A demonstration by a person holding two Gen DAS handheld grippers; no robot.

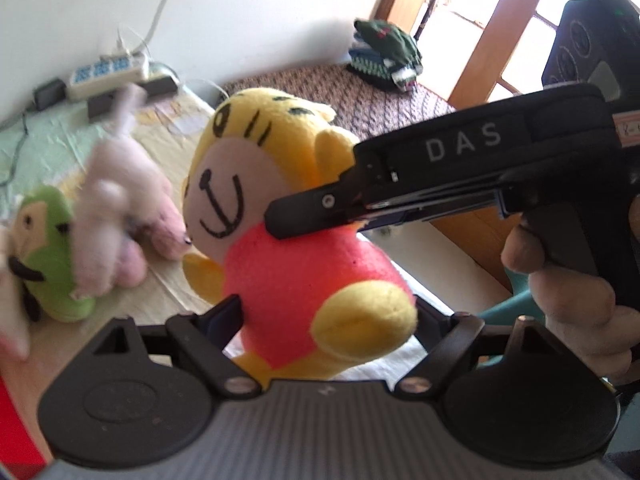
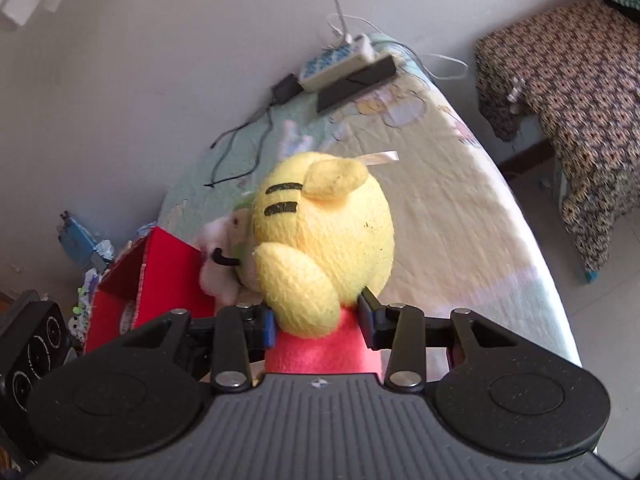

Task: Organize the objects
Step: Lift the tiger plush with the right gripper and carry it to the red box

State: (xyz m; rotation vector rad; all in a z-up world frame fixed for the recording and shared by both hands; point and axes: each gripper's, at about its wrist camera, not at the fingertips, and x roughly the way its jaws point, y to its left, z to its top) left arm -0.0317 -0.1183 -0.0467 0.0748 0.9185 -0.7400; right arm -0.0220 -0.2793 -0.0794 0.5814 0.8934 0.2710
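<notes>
A yellow tiger plush with a red body hangs above the bed, facing the left wrist camera. My left gripper is shut on its red belly, a finger pressing on each side. My right gripper reaches in from the right, held by a hand, with one finger across the toy's neck. In the right wrist view the back of the tiger plush fills the middle, and my right gripper is shut on it just below the head.
A green plush and a blurred pink plush sit on the pale quilt. An open red box stands at its left edge. A power strip with cables lies by the wall. A patterned cover holds folded clothes.
</notes>
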